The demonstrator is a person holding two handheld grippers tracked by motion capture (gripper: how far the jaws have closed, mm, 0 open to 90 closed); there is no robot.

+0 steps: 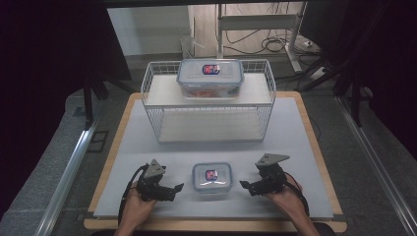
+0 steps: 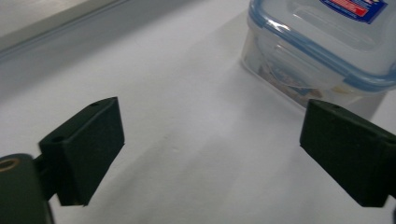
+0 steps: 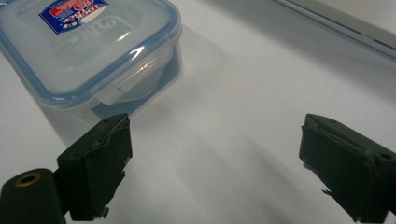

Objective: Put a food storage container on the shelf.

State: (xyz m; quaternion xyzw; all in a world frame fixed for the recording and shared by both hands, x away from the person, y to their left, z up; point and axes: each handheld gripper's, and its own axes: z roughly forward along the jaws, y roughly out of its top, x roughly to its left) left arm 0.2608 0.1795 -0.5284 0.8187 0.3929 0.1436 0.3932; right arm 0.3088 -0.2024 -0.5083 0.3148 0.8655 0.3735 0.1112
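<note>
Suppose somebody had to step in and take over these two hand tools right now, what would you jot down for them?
Left gripper: open, nothing between its jaws, resting on the table left of the small container.
Right gripper: open, empty, on the container's right.
Small container: lid on, on the white mat between both grippers, touched by neither.
Large container: lid on, sits on the upper shelf of the wire rack at the far side.
Done: nothing evident with the small container.
Left: probably grasp it from both sides; the rack's lower shelf is free.

The small clear plastic box (image 1: 211, 179) at lower centre has a blue-rimmed lid with a red-and-blue label; the white wire rack (image 1: 209, 120) stands at upper centre.
</note>
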